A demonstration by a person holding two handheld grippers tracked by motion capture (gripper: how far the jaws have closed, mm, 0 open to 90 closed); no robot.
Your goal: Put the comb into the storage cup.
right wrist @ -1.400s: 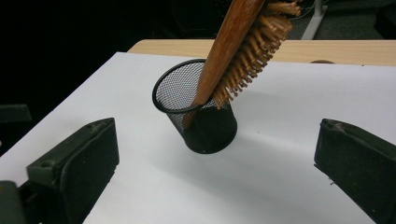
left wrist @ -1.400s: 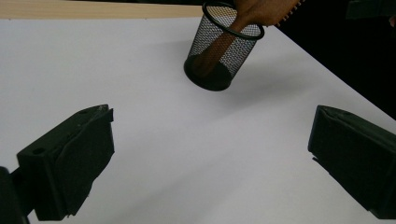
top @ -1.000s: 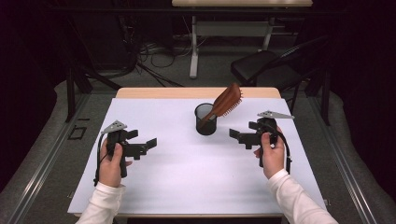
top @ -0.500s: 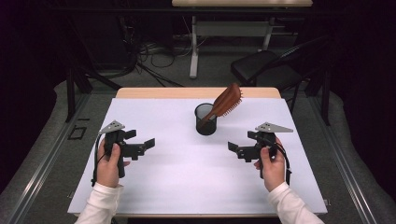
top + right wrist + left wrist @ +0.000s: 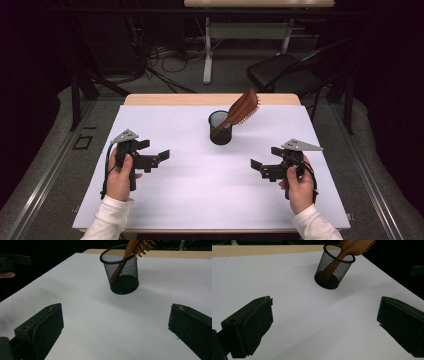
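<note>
Your landmark is the cup [image 5: 220,128], a black mesh one standing upright on the white sheet [image 5: 200,200], toward the table's far edge and about midway across. The brush [image 5: 241,109] stands in it handle down, its handle resting on the rim and its wooden head tilted up and to the right, well clear of the sheet.

Your left gripper [image 5: 159,156] hovers over the sheet, well apart from the cup, to its left and nearer you. Its jaws are spread wide with nothing between them, pointing inward toward the cup.

Your right gripper [image 5: 260,167] sits to the right of the cup and nearer you, also well apart from it. Its jaws too are spread wide, empty, and aimed inward.
</note>
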